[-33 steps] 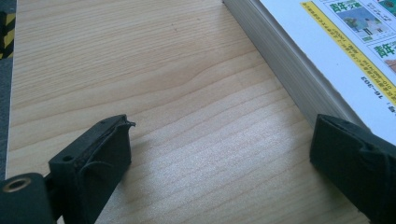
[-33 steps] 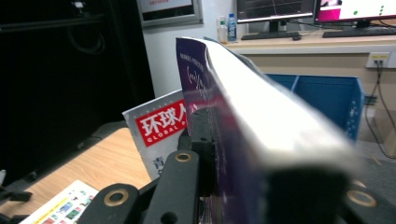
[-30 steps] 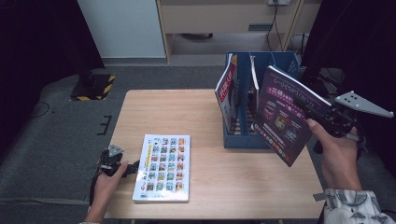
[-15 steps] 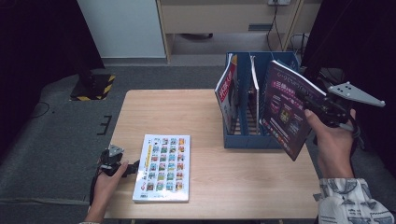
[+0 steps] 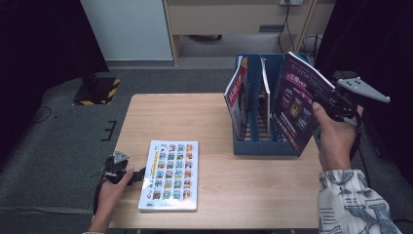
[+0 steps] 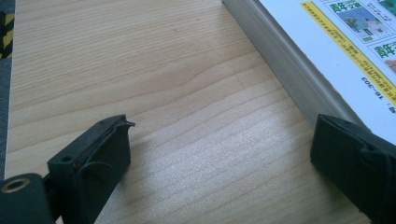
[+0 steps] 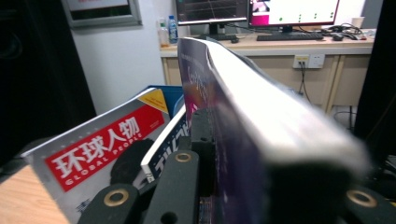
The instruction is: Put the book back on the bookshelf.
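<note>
Firmly clamped, right gripper [image 5: 325, 100] pinches purple magazine [image 5: 297, 105] by its edge, tilted over blue rack [image 5: 258, 141], likely to drop into the free slot. Left gripper [image 6: 219, 154] rests wide open on table [image 5: 214, 112], beside flat picture book [image 5: 170, 173], probably next.

An office or lab workroom is suggested. At the top of the right gripper view, two lit monitors [image 7: 254, 10] and a keyboard [image 7: 289, 36] are seen on a long wooden desk [image 7: 299, 46], with wall sockets [image 7: 308, 59] beneath. In the high view, grey carpet [image 5: 58, 131] is shown around a plain wooden table [image 5: 195, 117], with dark curtains [image 5: 39, 44] at both sides.
</note>
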`<move>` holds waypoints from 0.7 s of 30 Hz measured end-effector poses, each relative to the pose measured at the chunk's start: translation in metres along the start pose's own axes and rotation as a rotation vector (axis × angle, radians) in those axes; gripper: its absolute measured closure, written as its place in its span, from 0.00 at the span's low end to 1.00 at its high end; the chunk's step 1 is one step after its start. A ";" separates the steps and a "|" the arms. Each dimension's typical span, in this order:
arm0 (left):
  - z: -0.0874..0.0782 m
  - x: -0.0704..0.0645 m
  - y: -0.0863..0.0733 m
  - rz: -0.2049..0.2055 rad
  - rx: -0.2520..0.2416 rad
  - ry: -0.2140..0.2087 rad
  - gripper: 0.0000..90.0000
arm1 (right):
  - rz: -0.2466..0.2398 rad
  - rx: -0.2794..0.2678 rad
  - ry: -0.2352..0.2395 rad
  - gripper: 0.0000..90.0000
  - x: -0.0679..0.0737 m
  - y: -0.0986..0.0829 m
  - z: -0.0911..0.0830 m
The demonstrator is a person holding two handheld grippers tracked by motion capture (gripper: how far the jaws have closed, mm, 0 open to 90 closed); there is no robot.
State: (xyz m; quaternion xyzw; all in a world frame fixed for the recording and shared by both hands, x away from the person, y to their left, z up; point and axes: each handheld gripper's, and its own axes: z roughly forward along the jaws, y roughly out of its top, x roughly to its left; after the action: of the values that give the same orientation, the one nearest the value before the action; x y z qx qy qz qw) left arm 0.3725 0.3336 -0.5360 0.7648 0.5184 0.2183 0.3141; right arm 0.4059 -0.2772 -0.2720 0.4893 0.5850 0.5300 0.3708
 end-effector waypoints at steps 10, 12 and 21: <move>0.000 0.000 0.000 0.001 0.000 0.000 0.05 | 0.014 -0.015 -0.048 0.93 0.003 0.001 0.032; 0.000 0.000 0.000 0.001 0.000 0.000 0.05 | 0.011 -0.009 -0.055 0.93 0.006 0.000 0.039; 0.000 0.000 0.000 -0.003 -0.003 0.000 0.05 | -0.007 -0.005 -0.098 0.93 0.013 -0.001 0.066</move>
State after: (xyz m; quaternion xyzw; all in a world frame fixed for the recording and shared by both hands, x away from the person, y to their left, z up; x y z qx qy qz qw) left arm 0.3727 0.3334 -0.5361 0.7637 0.5191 0.2186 0.3156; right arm 0.4653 -0.2473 -0.2824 0.5116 0.5665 0.5058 0.4020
